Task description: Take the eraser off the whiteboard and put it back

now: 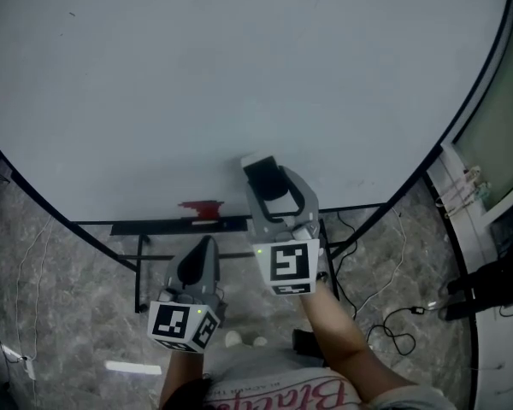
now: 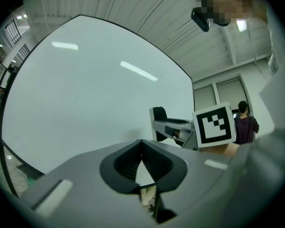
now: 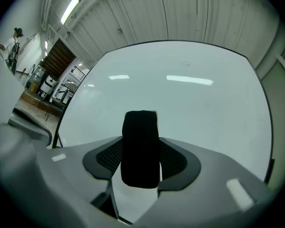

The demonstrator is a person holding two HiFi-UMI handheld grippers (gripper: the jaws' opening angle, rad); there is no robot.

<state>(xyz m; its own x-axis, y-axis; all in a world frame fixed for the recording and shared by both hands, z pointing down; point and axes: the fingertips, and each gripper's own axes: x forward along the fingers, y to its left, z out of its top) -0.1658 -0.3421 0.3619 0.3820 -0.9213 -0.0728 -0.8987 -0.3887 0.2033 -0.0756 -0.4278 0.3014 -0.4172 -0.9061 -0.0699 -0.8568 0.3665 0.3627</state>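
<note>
Right gripper: the right gripper point(image 1: 272, 186) is holding the eraser point(image 3: 140, 148); its jaws are standing wide apart and are pressing on the two sides of it.
Eraser in the gripper: the eraser is standing upright between the two pads, with its dark felt face turning toward the gripper's camera (a pale edge is showing at its top).
Eraser and whiteboard: in the head view the eraser is sitting at the tip of the right gripper, in front of the lower part of the whiteboard point(image 1: 197, 75); I cannot tell whether it is touching the board or hanging just off it.
Left gripper: the left gripper point(image 2: 141, 156) is keeping its jaws together, tip against tip, and nothing is lying between them.
Left gripper's place: it is hanging lower and to the left of the right gripper, well apart from the eraser, and is pointing toward the board.
Tray: a narrow dark tray point(image 1: 179, 225) is running along the lower edge of the whiteboard, and a small red thing point(image 1: 202, 208) is lying on it, to the left of the eraser (what it is I cannot tell).
Floor: grey stone floor point(image 1: 77, 263) is showing under the board, with black cables point(image 1: 385, 314) lying at the right.
Background: a person point(image 2: 245, 122) is standing far behind, seen in the left gripper view.
</note>
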